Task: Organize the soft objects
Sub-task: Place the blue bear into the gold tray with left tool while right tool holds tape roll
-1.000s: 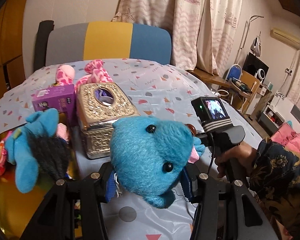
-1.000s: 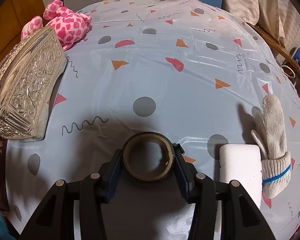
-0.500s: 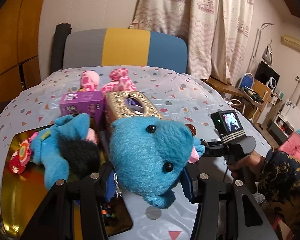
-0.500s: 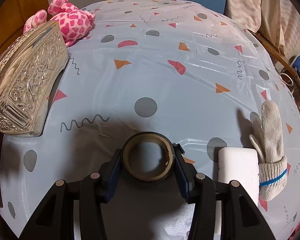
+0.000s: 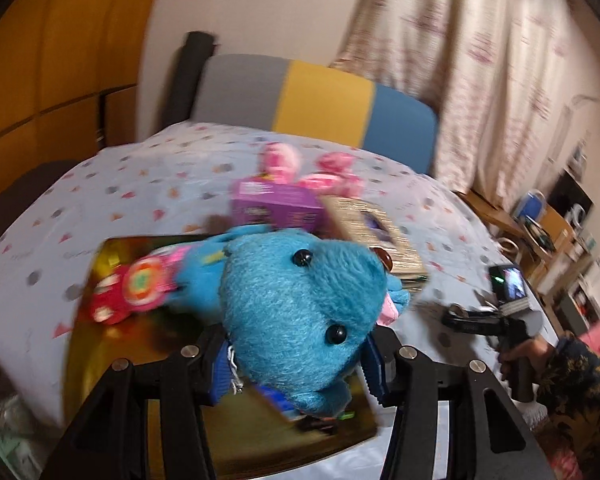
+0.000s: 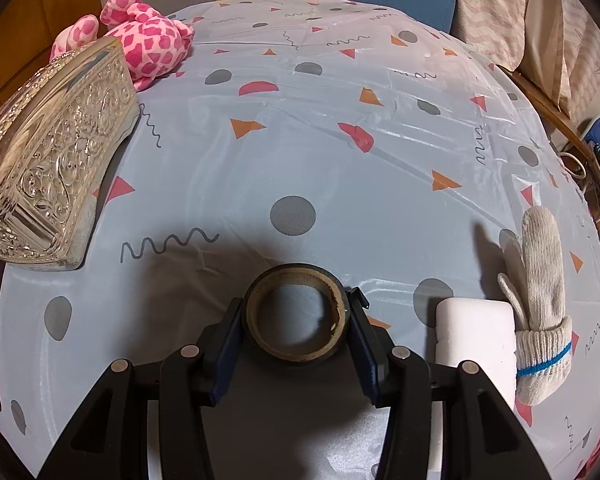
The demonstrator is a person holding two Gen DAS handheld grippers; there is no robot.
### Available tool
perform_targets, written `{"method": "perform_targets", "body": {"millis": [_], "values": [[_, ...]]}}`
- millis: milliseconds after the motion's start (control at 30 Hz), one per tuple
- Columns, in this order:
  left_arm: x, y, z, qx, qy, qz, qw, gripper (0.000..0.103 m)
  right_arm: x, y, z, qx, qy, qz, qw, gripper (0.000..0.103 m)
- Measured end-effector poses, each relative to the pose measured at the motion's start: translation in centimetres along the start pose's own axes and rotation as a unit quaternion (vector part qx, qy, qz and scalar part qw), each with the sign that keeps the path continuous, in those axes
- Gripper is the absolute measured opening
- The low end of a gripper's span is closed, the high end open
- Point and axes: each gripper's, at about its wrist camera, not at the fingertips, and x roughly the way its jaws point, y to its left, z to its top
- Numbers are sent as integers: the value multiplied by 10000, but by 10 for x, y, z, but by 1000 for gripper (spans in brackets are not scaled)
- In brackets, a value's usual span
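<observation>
Transport step: my left hand-held gripper (image 5: 296, 354) pinches blue plush (image 5: 300, 316), hanging over gold tray (image 5: 100, 344) just below. Next I lower and release. Right hand-held gripper (image 6: 296, 328) clamps tape roll (image 6: 296, 314).

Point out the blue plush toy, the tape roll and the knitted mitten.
blue plush toy (image 5: 300, 312), left wrist view, on its furry face.
tape roll (image 6: 296, 354), right wrist view, on its near rim.
knitted mitten (image 6: 540, 276), right wrist view, on its palm.
</observation>
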Motion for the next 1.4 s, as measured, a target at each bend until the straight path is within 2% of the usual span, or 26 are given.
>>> {"method": "perform_targets", "body": {"millis": [167,333,600,700,733,933,1100,1233,1400], "values": [[-6,60,-9,-481,117,626,9968,53,0,0,1,-22,-1,-9,10000,50],[1,100,-23,-823,356,1079,9901,53,0,1,1,-38,-3,-34,10000,50],[47,131,-30,-886,850,1641,9788,66,-1,1,1,-49,-4,-44,10000,50],[57,135,-27,-805,825,1801,9769,77,-1,2,1,-55,-3,-47,10000,50],[58,136,-26,-810,809,1828,9765,83,-1,1,1,-49,-2,-43,10000,50],[58,134,-24,-628,679,1988,9757,83,0,2,1,-64,-7,-74,10000,50],[34,119,-20,-608,274,2023,9771,83,0,3,2,-67,1,-103,9999,50],[17,102,-15,-644,7,1819,9812,84,-1,6,2,45,77,-249,9997,49],[5,74,-10,-382,-163,1584,9865,87,-6,9,-1,242,281,-305,9988,49]]}}
